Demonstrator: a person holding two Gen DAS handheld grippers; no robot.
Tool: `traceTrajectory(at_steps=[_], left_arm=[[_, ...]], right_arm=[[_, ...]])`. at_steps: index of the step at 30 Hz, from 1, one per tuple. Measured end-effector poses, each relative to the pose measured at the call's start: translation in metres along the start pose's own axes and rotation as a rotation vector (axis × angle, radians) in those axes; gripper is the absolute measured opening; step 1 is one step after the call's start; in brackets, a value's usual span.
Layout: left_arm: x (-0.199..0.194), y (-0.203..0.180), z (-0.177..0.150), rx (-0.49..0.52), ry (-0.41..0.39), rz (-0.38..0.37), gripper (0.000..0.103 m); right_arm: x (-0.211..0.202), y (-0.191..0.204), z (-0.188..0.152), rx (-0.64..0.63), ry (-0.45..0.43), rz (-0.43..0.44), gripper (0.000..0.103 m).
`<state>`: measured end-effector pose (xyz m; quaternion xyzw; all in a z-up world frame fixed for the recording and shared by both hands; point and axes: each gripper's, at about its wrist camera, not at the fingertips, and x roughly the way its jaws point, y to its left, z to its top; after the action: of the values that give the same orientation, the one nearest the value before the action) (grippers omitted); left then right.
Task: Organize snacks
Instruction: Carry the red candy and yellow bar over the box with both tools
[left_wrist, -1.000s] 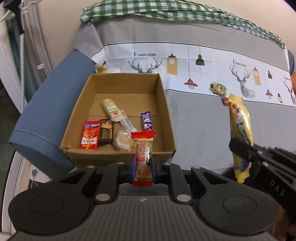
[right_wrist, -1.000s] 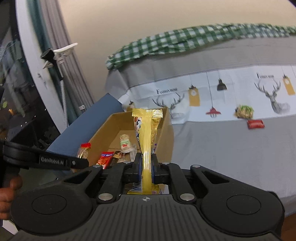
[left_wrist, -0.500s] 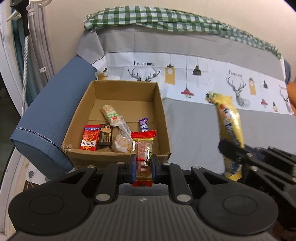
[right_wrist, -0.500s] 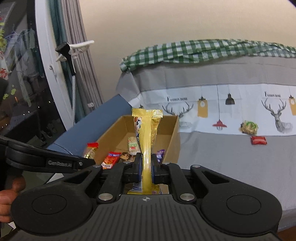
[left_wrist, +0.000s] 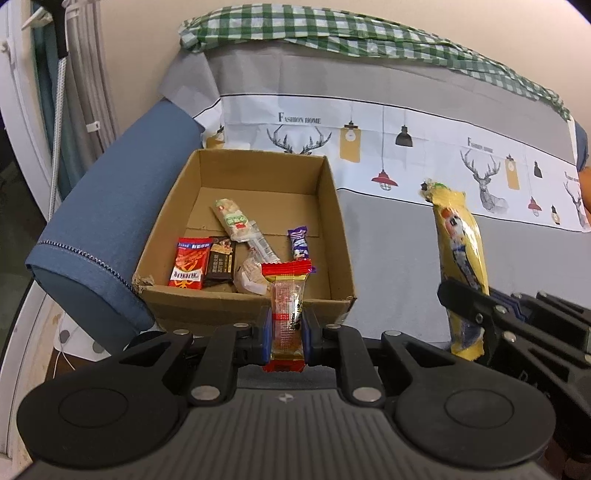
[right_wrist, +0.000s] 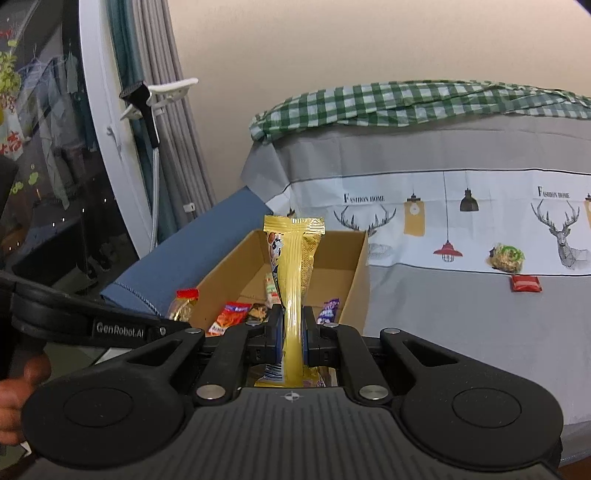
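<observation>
An open cardboard box (left_wrist: 343, 266) sits on the grey sofa seat and holds several snack packets (left_wrist: 188, 267). My left gripper (left_wrist: 287, 326) is shut on a clear snack packet with red ends (left_wrist: 286, 295), held upright just in front of the box's near wall. My right gripper (right_wrist: 293, 332) is shut on a tall yellow snack packet (right_wrist: 293, 266), held upright to the right of the box; it also shows in the left wrist view (left_wrist: 460, 254). The box shows in the right wrist view (right_wrist: 358, 273).
A blue sofa armrest (left_wrist: 110, 221) runs left of the box. A green-topped snack (right_wrist: 505, 255) and a small red packet (right_wrist: 526, 283) lie on the seat to the right. A green checked cloth (left_wrist: 332, 35) drapes the sofa back. Curtains (right_wrist: 162, 147) hang left.
Both grippers have pulled back and risen from the sofa, so the box looks smaller and farther. The yellow packet has shifted left toward the box. Both grips are unchanged.
</observation>
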<state>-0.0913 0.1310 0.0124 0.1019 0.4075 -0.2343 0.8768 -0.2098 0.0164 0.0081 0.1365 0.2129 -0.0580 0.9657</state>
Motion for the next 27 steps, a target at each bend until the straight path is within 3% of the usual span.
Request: traceTrajectory(at_steps=[8,14,27], left_arm=[[0.018,0.017,0.002,-0.029,0.024,0.009,0.017],[0.028,0.037,0.028,-0.049,0.001,0.036,0.017],[0.069,0.068,0.071,-0.088,0.035,0.055,0.017]], right_arm=[[0.014,0.002,-0.005,-0.018,0.049,-0.021,0.009],[0.031,0.003,0.006,-0.041,0.066,-0.03,0.009],[0.08,0.012,0.021,-0.054,0.114,0.004,0.009]])
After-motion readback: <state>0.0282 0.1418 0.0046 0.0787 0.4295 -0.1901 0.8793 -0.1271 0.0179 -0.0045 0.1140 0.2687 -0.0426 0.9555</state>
